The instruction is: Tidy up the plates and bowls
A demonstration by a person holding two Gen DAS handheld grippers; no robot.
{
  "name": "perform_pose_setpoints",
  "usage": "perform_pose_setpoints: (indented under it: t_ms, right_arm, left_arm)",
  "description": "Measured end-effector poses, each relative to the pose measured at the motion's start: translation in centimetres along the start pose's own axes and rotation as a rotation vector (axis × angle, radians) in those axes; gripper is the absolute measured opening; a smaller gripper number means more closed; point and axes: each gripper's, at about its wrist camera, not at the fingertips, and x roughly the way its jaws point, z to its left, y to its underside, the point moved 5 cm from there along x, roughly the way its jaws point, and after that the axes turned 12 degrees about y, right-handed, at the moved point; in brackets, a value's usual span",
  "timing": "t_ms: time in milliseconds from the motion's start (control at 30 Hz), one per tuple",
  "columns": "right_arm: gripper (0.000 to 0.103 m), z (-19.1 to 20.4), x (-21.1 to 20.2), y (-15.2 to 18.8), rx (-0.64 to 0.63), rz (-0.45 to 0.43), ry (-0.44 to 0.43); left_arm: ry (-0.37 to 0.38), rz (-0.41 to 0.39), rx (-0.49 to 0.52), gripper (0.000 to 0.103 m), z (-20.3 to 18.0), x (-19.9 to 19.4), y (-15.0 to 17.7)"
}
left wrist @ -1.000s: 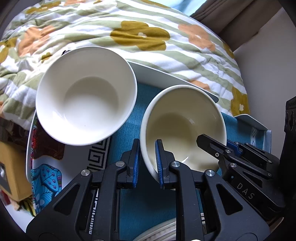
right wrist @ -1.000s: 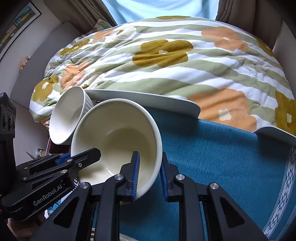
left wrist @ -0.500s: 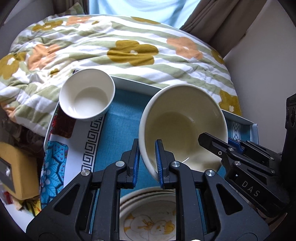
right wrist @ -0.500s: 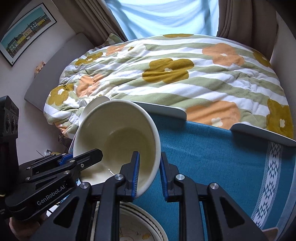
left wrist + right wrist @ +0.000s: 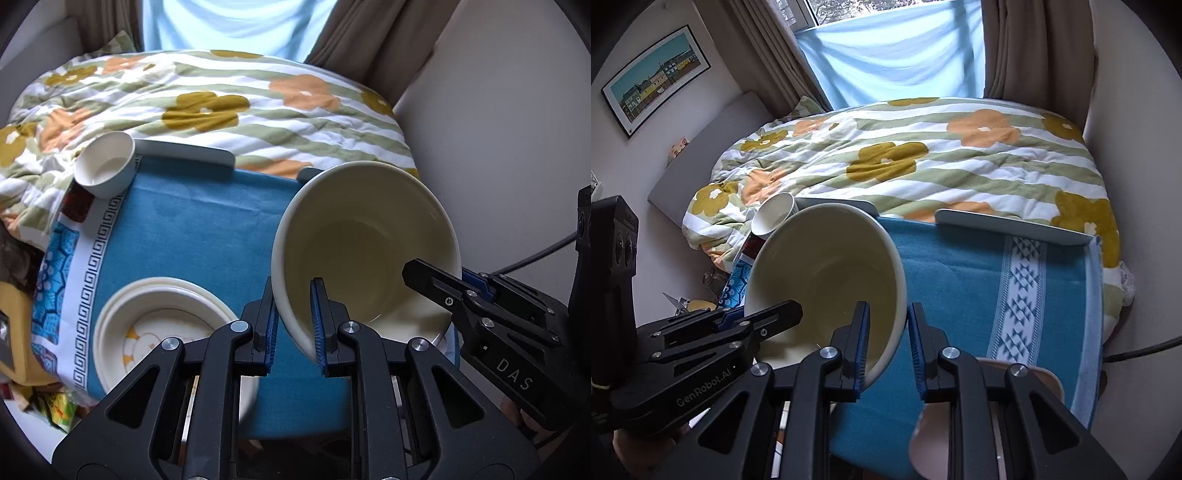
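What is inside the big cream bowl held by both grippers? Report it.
Empty: the big cream bowl shows a bare, clean inside down to its bottom in both views.
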Motion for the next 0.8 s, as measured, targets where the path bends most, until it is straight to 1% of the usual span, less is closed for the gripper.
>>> perform_pose_setpoints:
  t_ms: [167, 300, 400, 467, 600, 700, 800]
  right_arm:
    - [0.019, -4.4, -1.9, 3.3, 0.027, 0.009, 0.028]
    - [0.019, -7.3, -2.1, 5.9, 0.071, 0.038, 0.048]
    - [0.019, -8.9, -1.2, 7.6, 0.105, 0.083, 0.058]
    - [0.019, -9.8, -0.4, 8.9, 0.126, 0.114, 0.074]
    - [0.019, -11.2, 1.6, 11.1, 0.165, 0.171, 0.074]
    - [0.019, -11.8, 3.0, 12.3, 0.189, 0.213, 0.067]
    - [0.019, -12.2, 4.0, 13.1, 0.217, 0.243, 0.06]
  left_arm:
    - [0.03, 0.043, 0.036, 0.014, -4.7, 1.6, 3.0]
    - [0.037, 0.117, 0.076, 0.014, -7.2, 3.9, 4.9]
    - [0.028, 0.171, 0.108, 0.014, -8.6, 6.1, 6.1]
    - [0.023, 0.21, 0.126, 0.014, -9.2, 7.5, 7.0]
    - [-0.008, 0.283, 0.162, 0.014, -9.4, 10.3, 8.4]
    - [-0.032, 0.327, 0.178, 0.014, -9.3, 11.9, 9.3]
    - [-0.039, 0.355, 0.187, 0.014, -8.9, 12.8, 9.6]
